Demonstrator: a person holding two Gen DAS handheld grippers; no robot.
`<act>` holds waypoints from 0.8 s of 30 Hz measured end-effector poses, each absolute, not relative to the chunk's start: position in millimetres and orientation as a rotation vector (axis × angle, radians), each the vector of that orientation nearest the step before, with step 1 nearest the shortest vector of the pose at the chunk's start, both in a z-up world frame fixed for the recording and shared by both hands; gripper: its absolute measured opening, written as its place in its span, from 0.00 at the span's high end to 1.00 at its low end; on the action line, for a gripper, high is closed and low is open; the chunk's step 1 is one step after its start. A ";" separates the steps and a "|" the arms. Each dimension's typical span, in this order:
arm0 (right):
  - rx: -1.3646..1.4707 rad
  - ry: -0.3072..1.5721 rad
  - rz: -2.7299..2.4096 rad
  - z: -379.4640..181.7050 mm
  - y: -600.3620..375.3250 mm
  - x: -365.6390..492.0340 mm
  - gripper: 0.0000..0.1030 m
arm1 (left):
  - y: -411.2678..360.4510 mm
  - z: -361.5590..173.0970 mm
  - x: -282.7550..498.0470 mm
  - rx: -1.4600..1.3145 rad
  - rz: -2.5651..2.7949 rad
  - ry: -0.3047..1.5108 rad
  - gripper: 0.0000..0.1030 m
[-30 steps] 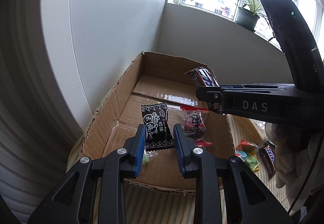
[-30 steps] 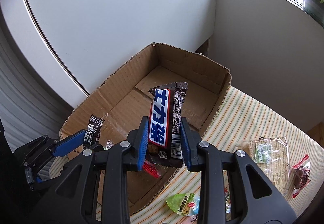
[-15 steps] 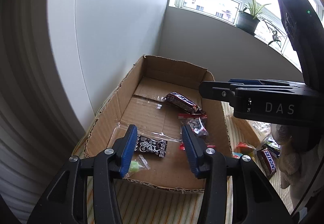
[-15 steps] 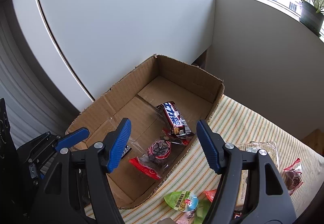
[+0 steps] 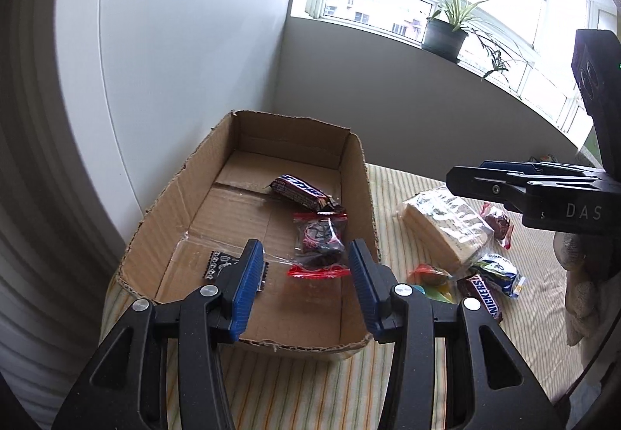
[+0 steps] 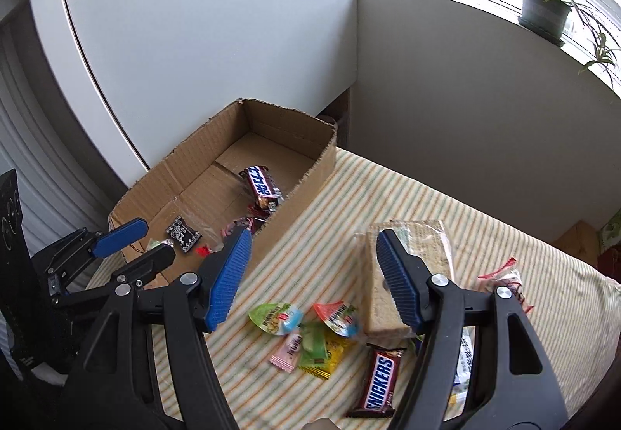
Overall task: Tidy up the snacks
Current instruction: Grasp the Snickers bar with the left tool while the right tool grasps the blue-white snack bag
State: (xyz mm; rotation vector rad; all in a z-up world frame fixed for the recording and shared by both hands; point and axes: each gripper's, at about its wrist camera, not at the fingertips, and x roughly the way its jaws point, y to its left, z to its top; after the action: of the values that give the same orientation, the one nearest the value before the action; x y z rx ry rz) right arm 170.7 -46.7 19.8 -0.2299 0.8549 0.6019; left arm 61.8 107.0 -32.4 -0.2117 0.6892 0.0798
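Jaws apart above boxed snacks (image 5: 318,239)

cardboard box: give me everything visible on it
The cardboard box is a shallow, open-topped tray of brown corrugated board with ragged, torn-looking top edges and clear tape along the floor seam. It sits upright on the striped cloth, near the white wall. Lying on its floor are a chocolate bar, a red-edged clear packet and a small black sachet. Neither gripper touches it.
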 end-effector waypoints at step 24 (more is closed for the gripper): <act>-0.177 1.073 0.480 -29.7 -175.6 183.5 0.38 | -22.9 -52.0 76.5 -0.137 -0.186 0.812 0.57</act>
State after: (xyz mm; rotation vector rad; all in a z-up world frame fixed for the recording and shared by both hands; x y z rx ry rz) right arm 183.5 -175.6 -29.7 -0.1771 1.0731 0.4799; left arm 76.5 -22.9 -52.0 -0.1371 0.8119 -0.1857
